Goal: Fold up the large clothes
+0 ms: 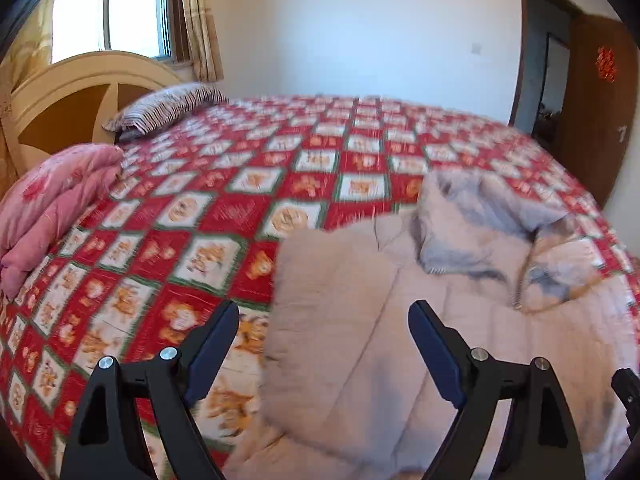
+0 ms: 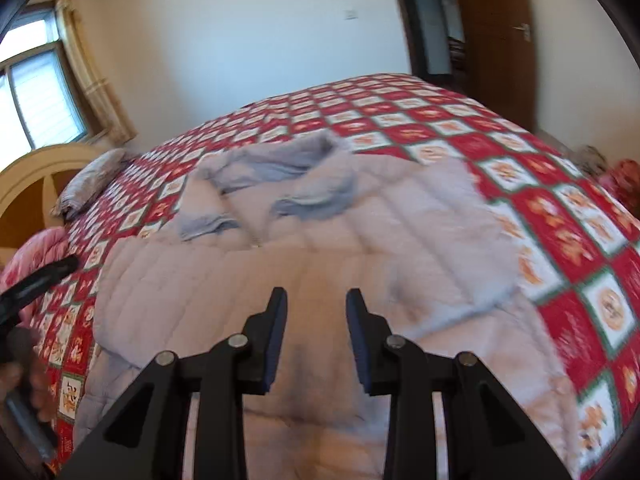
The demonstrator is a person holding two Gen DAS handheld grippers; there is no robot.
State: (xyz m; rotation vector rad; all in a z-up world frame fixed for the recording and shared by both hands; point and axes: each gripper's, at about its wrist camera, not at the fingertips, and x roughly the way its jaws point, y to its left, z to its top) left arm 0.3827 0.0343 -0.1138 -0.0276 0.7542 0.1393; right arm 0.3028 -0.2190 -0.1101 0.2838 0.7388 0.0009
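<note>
Jacket (image 2: 320, 240), pale quilted and partly folded with its collar spread, lies on the bed's red checked quilt (image 1: 224, 216), while the left gripper (image 1: 324, 320) hangs over its edge with jaws released wide and the right gripper (image 2: 316, 300) hovers above it, jaws parted, grasping nothing.

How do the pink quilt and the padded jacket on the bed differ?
The pink quilt is bright pink with a flower print; the padded jacket is pale pinkish-grey with a grey collar. The quilt is folded into a thick bundle near the headboard; the jacket lies partly folded in front of both claws. The quilt sits at the bed's edge, the jacket further in. Both are padded and rest on the red checked bedspread.
</note>
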